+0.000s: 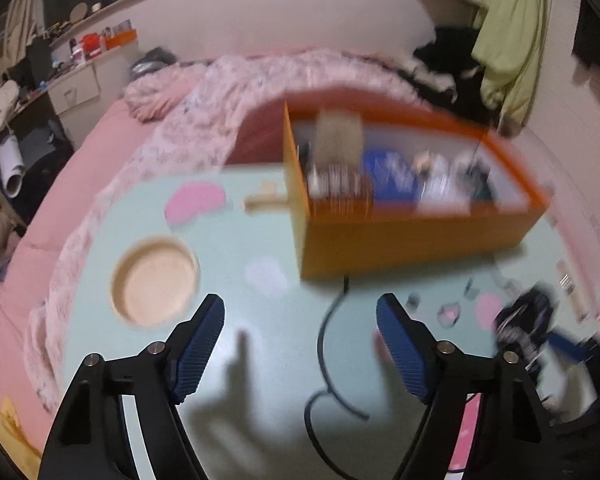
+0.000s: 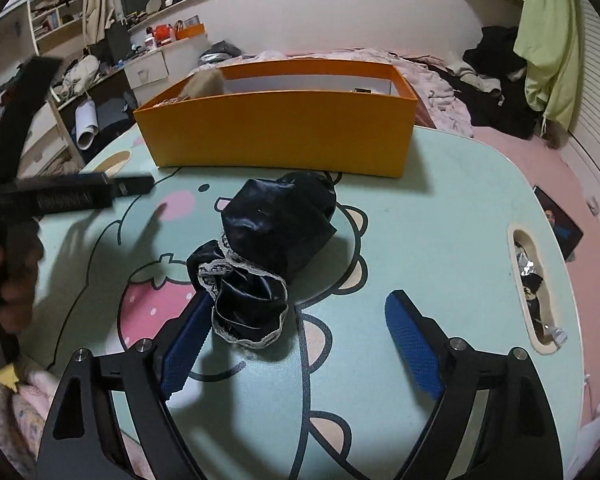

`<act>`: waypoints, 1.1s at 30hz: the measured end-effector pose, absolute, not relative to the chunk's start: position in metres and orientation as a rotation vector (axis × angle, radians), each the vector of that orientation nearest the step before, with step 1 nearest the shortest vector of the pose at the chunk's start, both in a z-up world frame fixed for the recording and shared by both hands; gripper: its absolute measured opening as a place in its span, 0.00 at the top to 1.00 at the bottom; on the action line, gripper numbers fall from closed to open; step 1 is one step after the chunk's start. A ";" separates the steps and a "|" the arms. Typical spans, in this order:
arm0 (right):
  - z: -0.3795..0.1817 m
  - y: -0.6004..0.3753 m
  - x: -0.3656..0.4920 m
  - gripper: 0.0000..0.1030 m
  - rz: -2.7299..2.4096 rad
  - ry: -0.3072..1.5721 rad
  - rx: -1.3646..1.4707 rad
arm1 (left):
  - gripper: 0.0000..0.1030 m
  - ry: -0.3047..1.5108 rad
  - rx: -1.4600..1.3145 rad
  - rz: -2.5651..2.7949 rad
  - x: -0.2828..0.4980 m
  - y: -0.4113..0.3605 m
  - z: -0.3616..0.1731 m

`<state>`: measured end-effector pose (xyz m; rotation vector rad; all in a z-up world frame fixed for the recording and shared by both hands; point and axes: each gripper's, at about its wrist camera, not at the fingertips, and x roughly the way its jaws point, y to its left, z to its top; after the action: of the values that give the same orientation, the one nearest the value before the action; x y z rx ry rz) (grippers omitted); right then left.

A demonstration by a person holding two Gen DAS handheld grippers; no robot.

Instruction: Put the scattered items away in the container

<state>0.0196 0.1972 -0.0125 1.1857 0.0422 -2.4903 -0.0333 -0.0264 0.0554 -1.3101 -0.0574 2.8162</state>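
right gripper (image 2: 298,344) gapes over a black lace-trimmed pouch (image 2: 268,248) on the table (image 2: 440,208) — orange box (image 2: 276,136) beyond.

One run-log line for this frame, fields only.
left gripper: open, empty | right gripper: open, around black lace-trimmed pouch, no grip | orange box: on lap table, part-filled

A pale green cartoon-printed surface (image 2: 440,200) stands over a pink bed (image 1: 100,140) with a rumpled quilt (image 1: 228,92). A green garment (image 2: 548,52) hangs at right; cluttered shelves (image 2: 56,20) line the left wall.
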 end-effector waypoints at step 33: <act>0.007 0.215 0.004 0.15 -2.417 -0.199 1.199 | 0.79 -0.102 -1.085 2.602 -0.026 -0.042 0.113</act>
<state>0.0043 0.2154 0.0070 1.1993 -0.1993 -2.4170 -0.0260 -0.0420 0.1128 -1.0854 -0.1015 2.6017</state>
